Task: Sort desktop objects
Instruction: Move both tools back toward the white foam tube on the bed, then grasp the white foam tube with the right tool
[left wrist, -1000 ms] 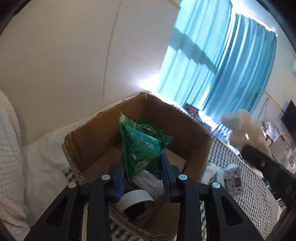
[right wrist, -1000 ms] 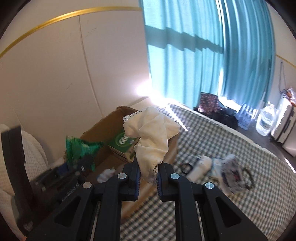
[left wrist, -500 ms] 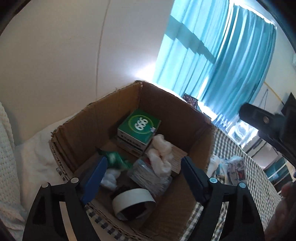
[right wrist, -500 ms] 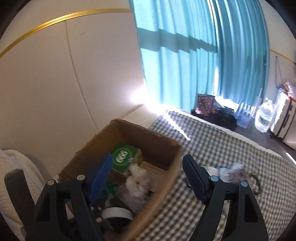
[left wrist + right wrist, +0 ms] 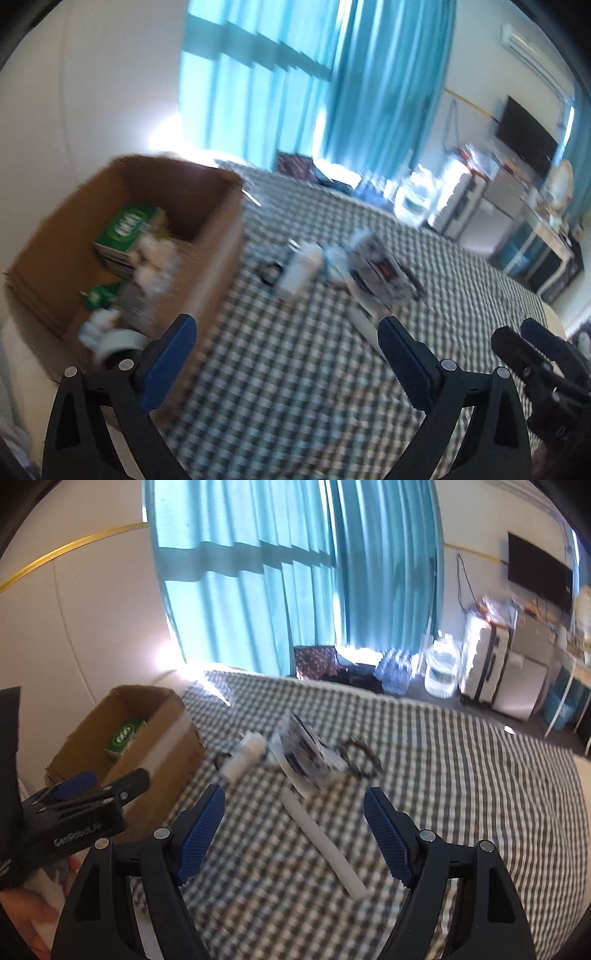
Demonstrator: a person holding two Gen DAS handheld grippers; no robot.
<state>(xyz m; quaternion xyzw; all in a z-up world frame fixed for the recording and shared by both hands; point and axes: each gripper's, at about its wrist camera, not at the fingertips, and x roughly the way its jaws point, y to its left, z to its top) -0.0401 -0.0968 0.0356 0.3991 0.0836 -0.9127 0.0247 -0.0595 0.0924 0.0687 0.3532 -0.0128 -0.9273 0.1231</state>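
Note:
A brown cardboard box [image 5: 207,221] [image 5: 162,738] stands at the left on the checked cloth [image 5: 295,387]. Inside lie a green carton [image 5: 127,225] [image 5: 123,734], a white cloth [image 5: 155,258], a green packet [image 5: 98,295] and a tape roll [image 5: 118,341]. On the cloth to its right are a white bottle [image 5: 299,269] [image 5: 245,755], a printed packet [image 5: 376,273] [image 5: 303,753], a white tube [image 5: 321,842] and a black ring [image 5: 269,275]. My left gripper [image 5: 284,325] hangs beside the box, its jaws opening, nothing between them. My right gripper [image 5: 294,794] is open over the tube, empty.
A dark cord loop [image 5: 360,757] lies right of the packet. Teal curtains [image 5: 295,590] hang behind. Bottles and cabinets [image 5: 491,675] stand on the floor at the right. A hand [image 5: 22,923] holds the left gripper at the lower left of the right wrist view.
The left gripper let the green packet go into the box and the right let the white cloth go. Both opened and swung right, away from the box, over the checked cloth.

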